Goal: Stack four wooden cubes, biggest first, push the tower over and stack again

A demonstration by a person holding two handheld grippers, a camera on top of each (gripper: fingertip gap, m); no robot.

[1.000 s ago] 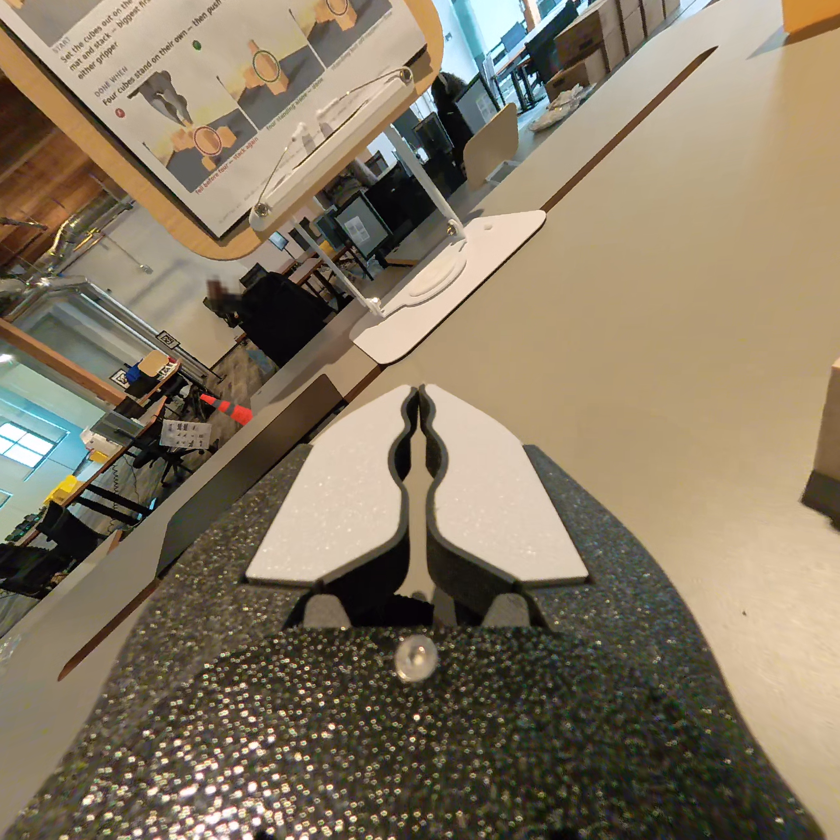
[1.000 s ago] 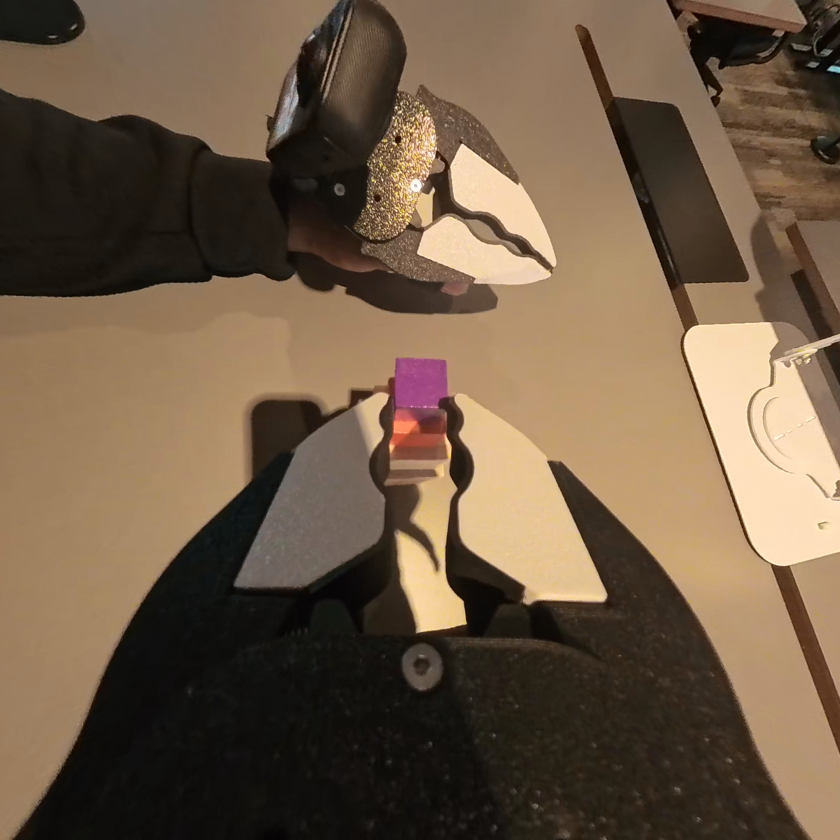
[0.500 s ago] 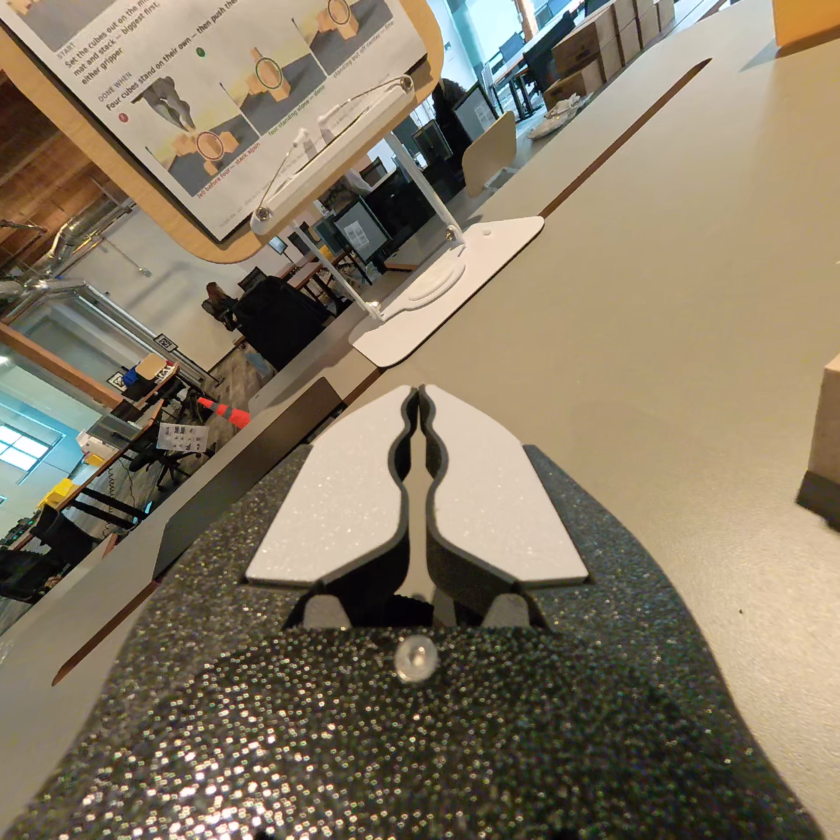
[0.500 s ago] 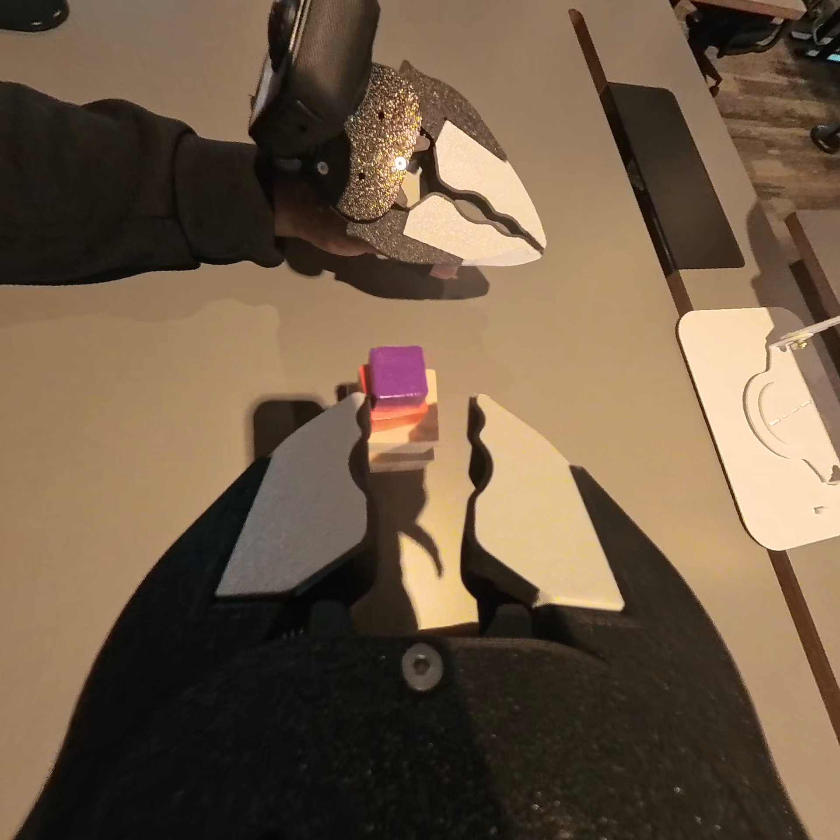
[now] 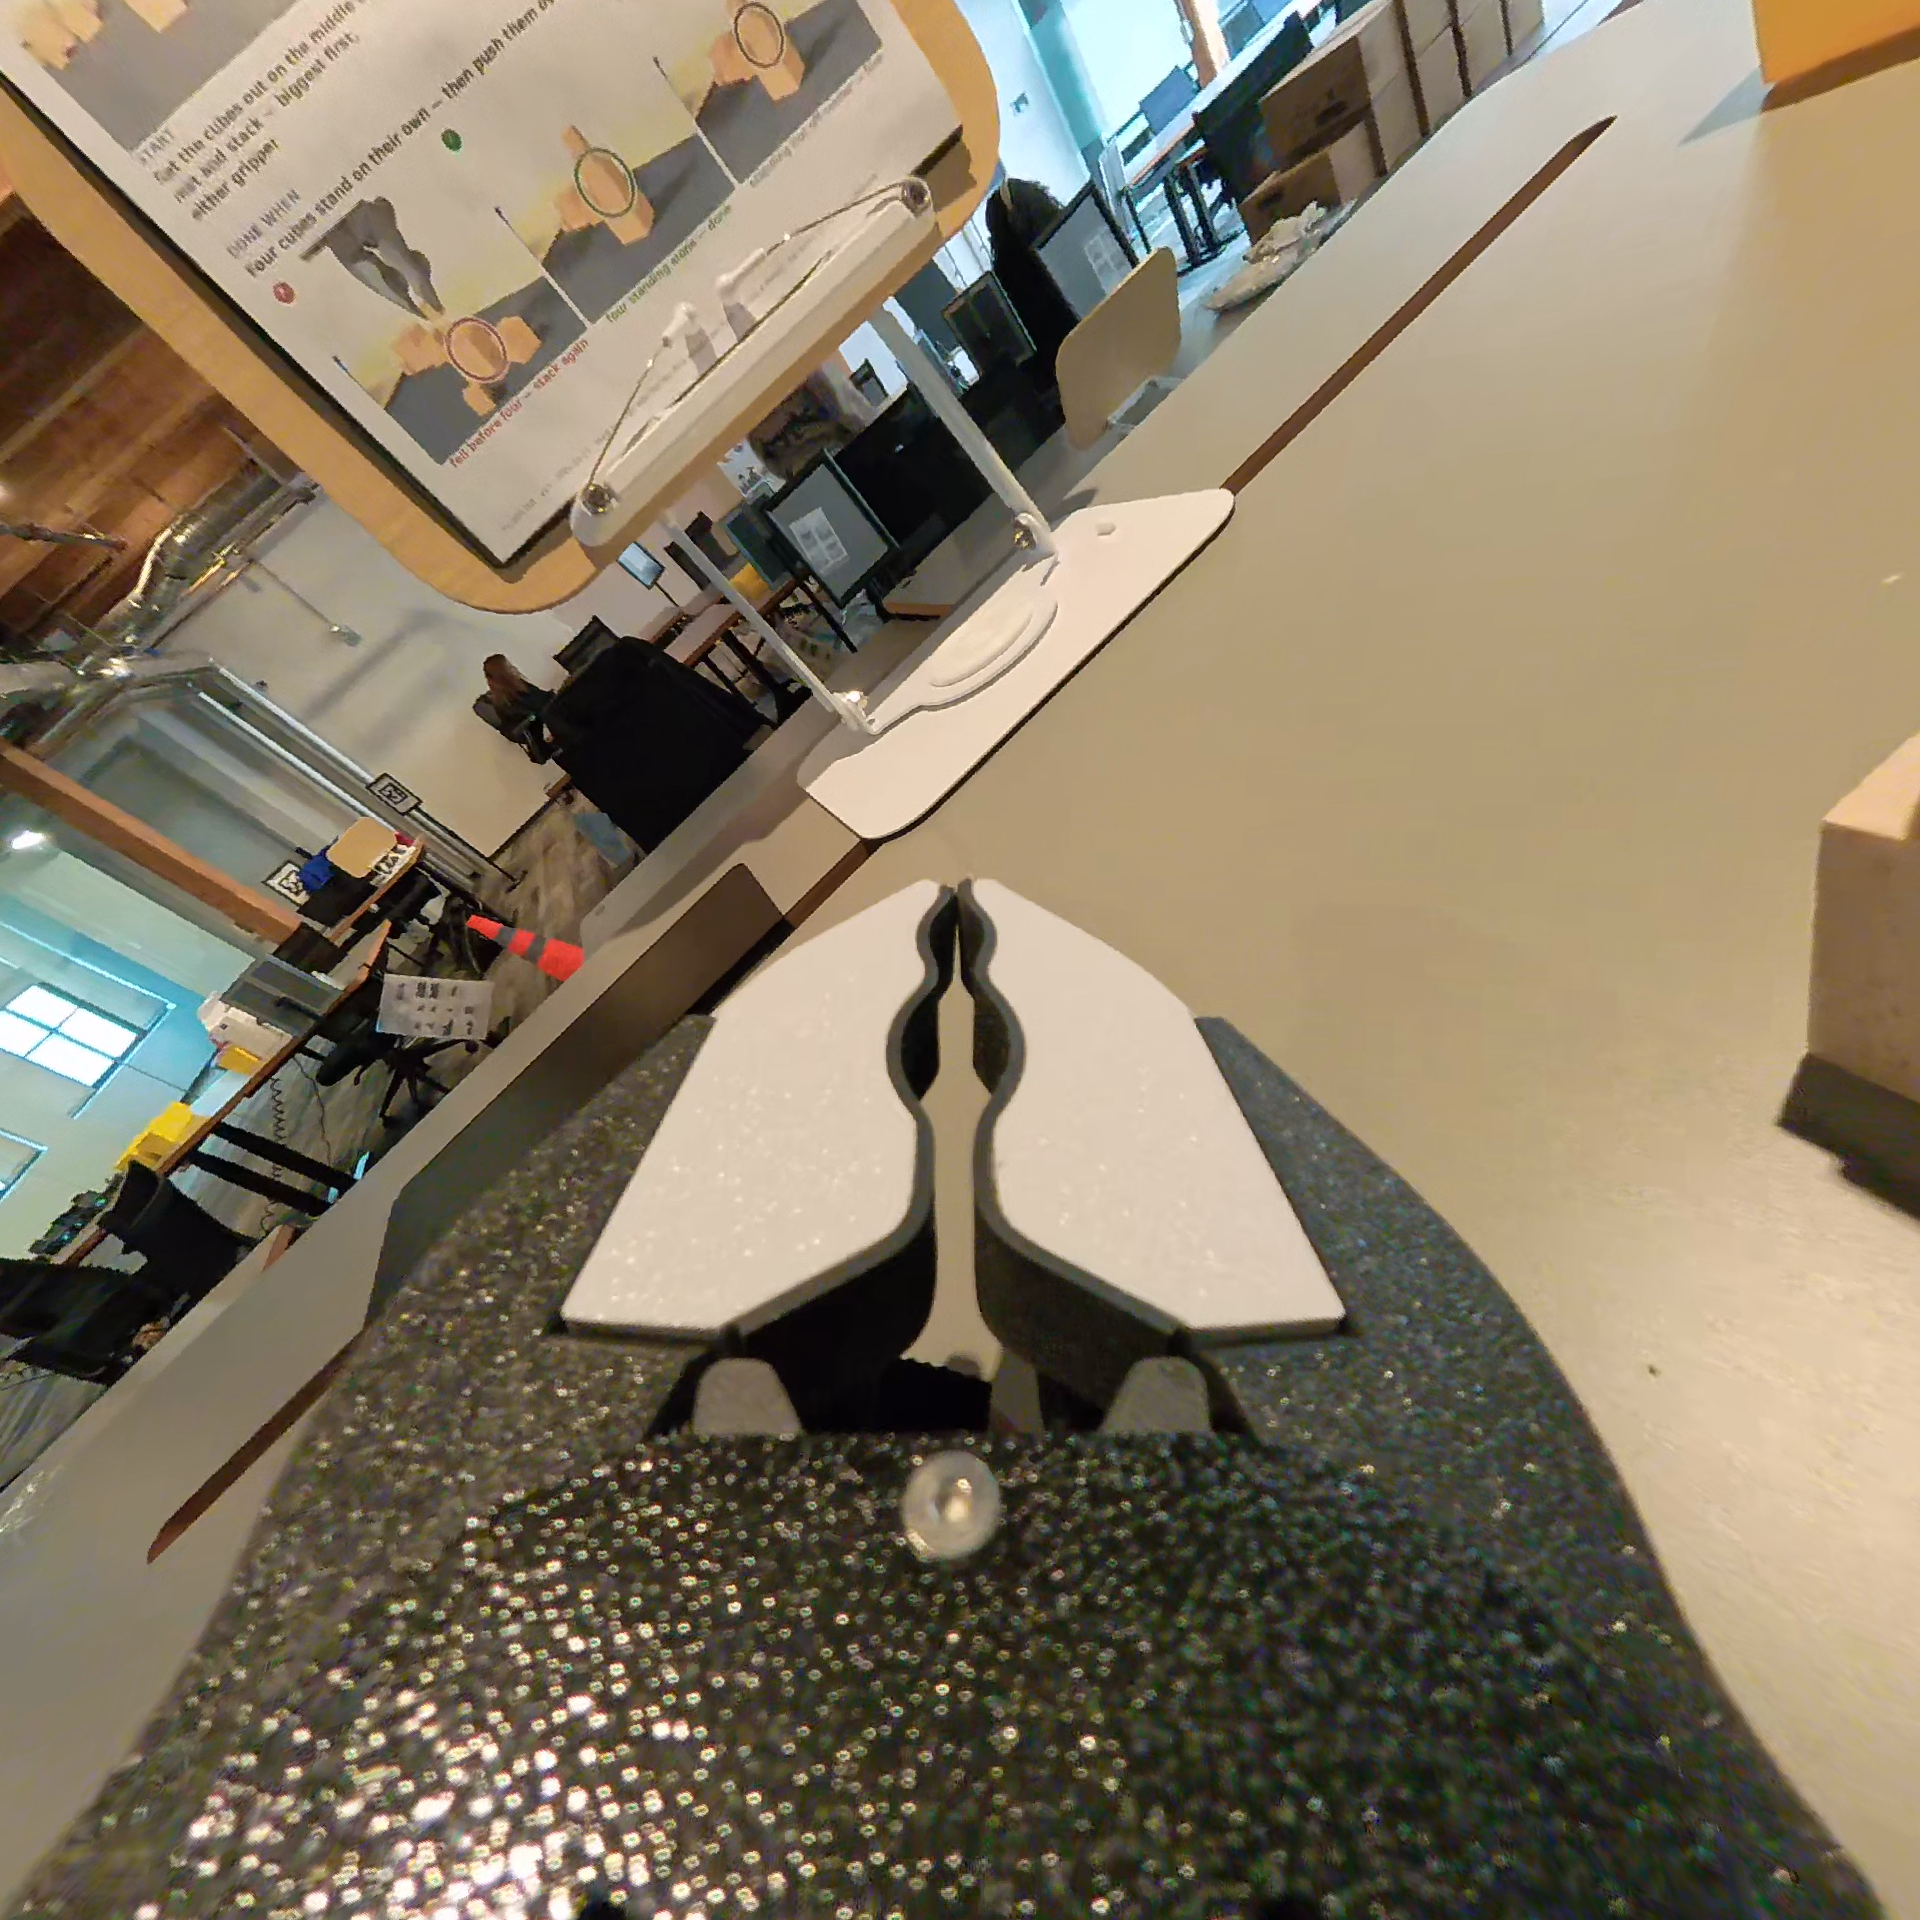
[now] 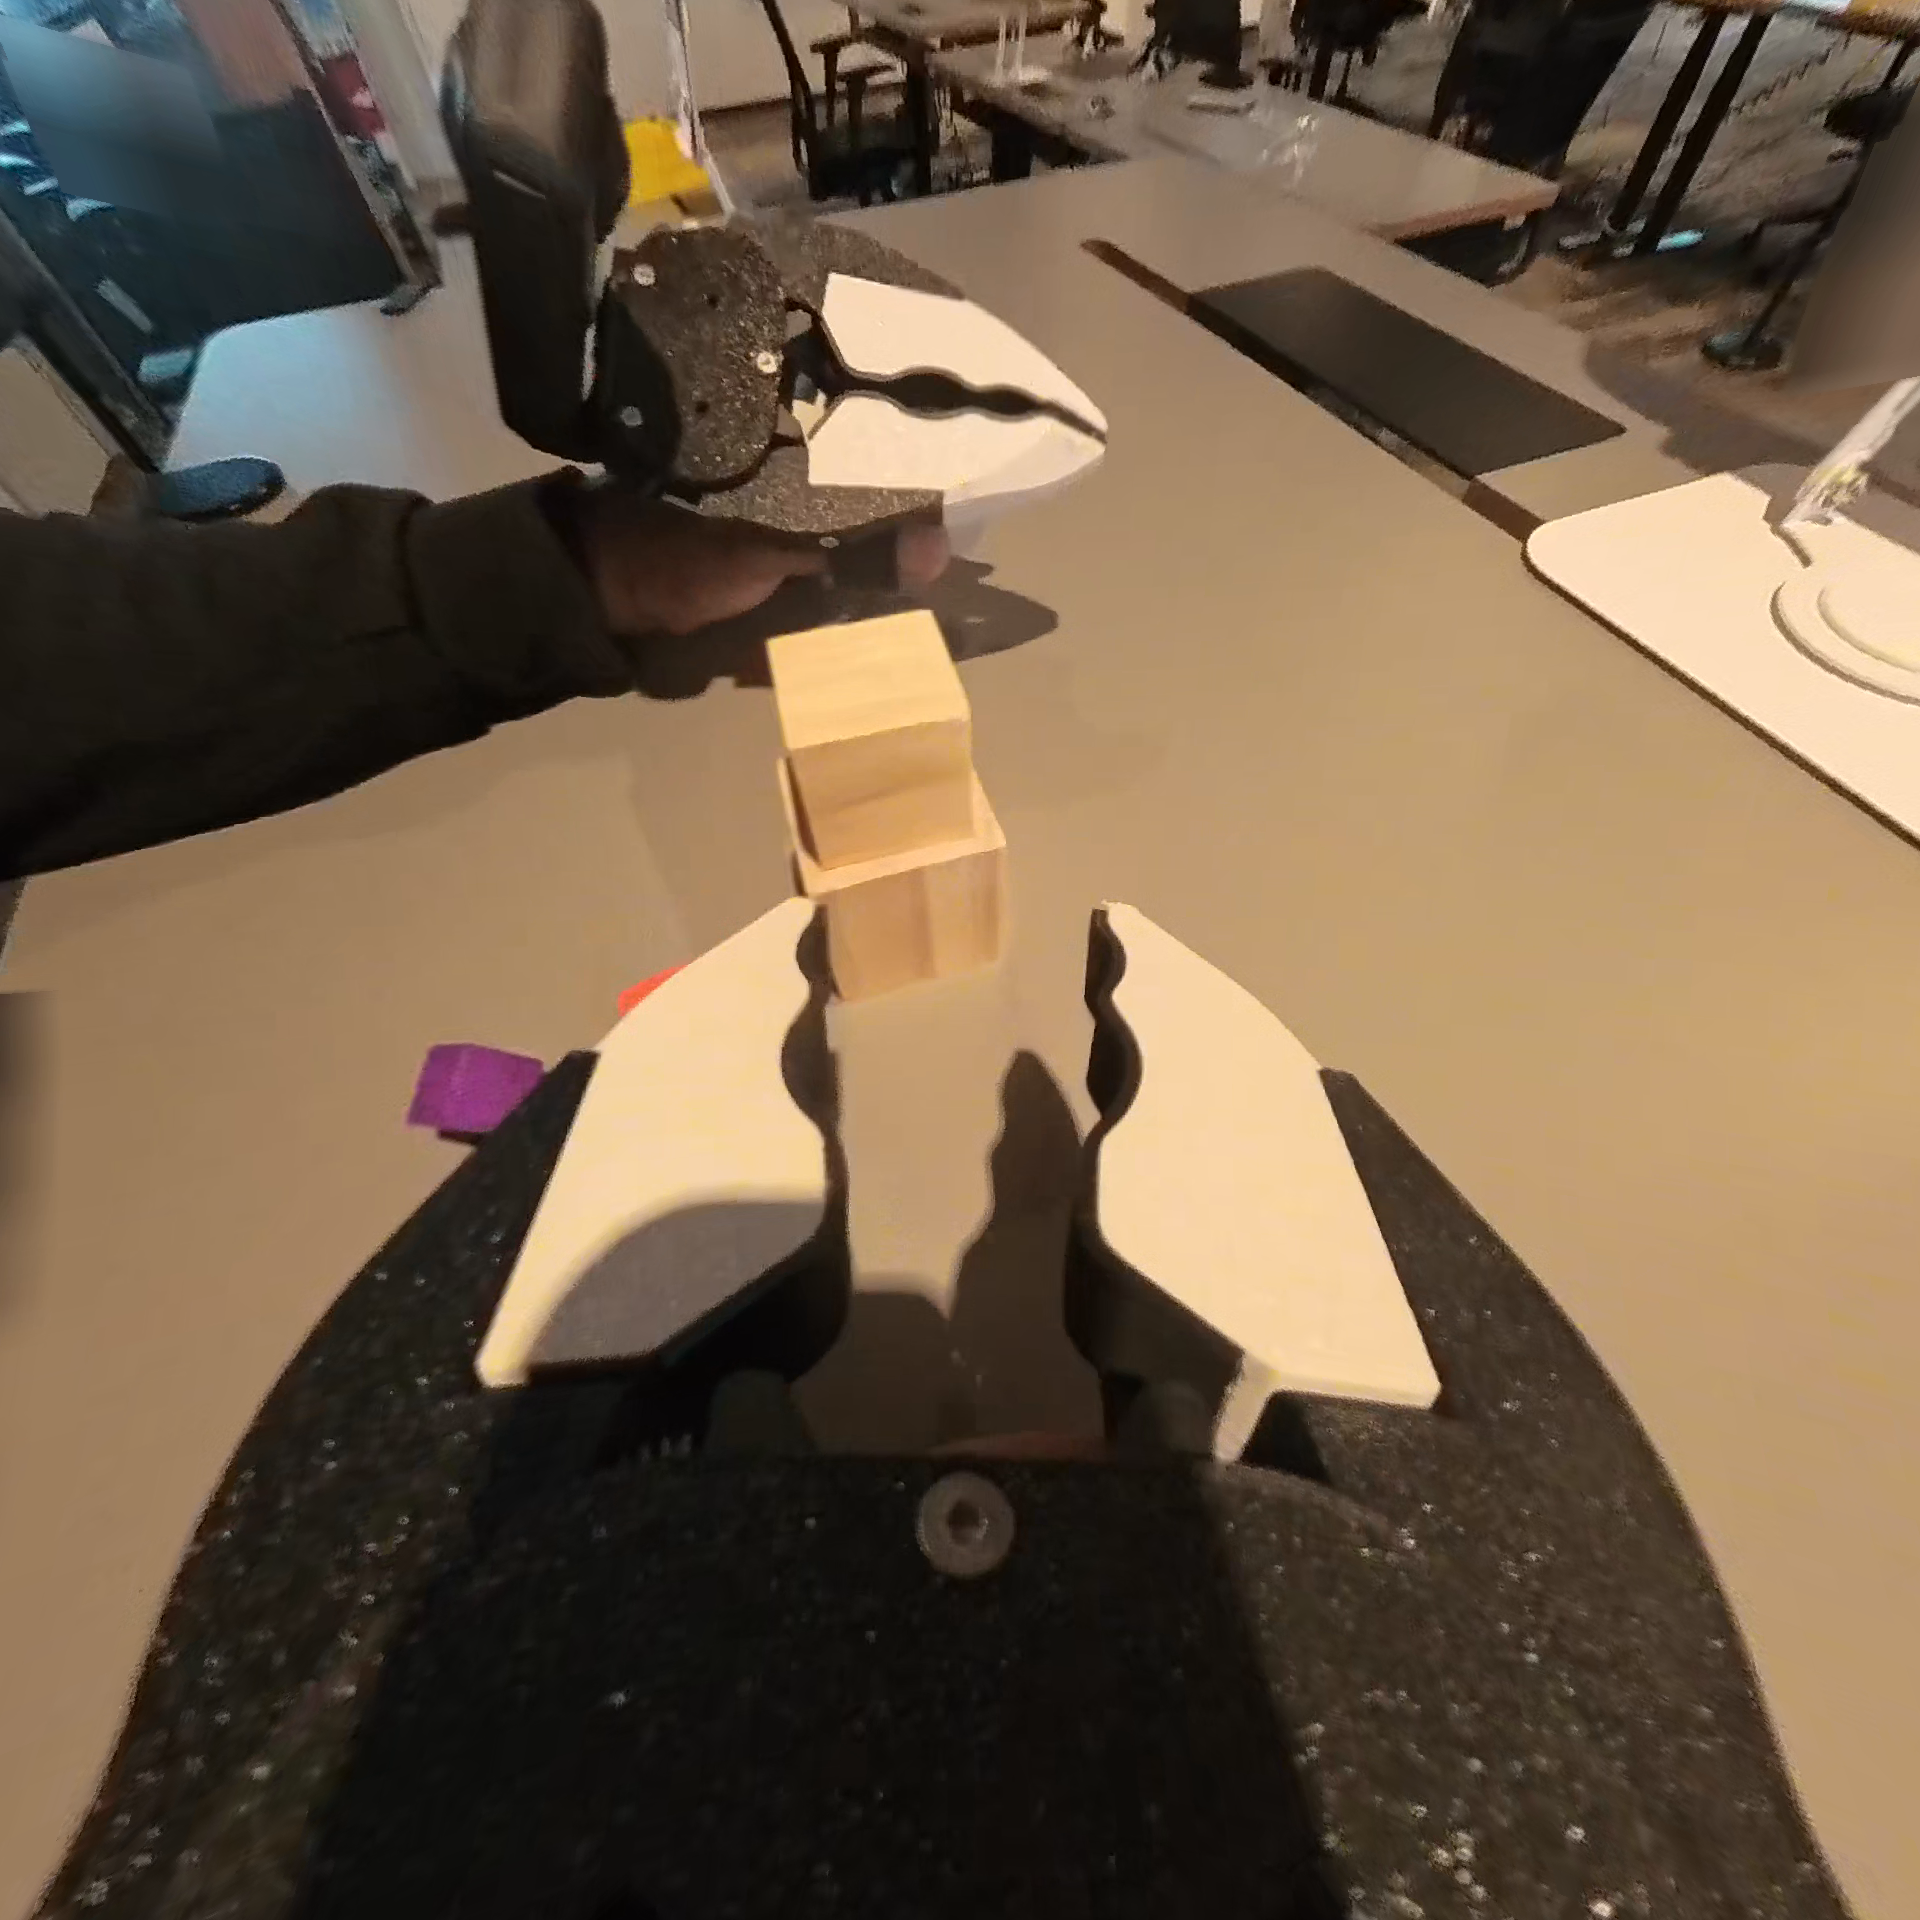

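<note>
In the right wrist view two plain wooden cubes stand stacked: a larger cube (image 6: 920, 920) on the table and a smaller cube (image 6: 871, 727) on top, set a little off to the left. A purple cube (image 6: 473, 1086) and a sliver of a red cube (image 6: 649, 987) lie on the table to the left, partly hidden by my left finger. My right gripper (image 6: 956, 925) is open and empty, its tips just short of the lower cube. My left gripper (image 6: 1091, 426) is shut and empty beyond the stack. It also shows in the left wrist view (image 5: 956, 894), with a wooden cube (image 5: 1870, 935) at the right edge.
A white stand base (image 6: 1714, 623) lies on the table at the right, and in the left wrist view (image 5: 1018, 644) it carries an instruction board (image 5: 499, 208). A dark inset panel (image 6: 1403, 353) sits at the far right. A person's sleeve (image 6: 260, 665) reaches in from the left. The grippers' ends are close to 20 cm from one another. To reach the smaller cube (image 6: 871, 727) in a straight line is about 4 cm for my right fingers, about 15 cm for my left.
The purple and red cubes have come off the stack and lie on the table to its left. My right gripper has opened wider and dropped to a lower, flatter angle. The left gripper stayed shut.
</note>
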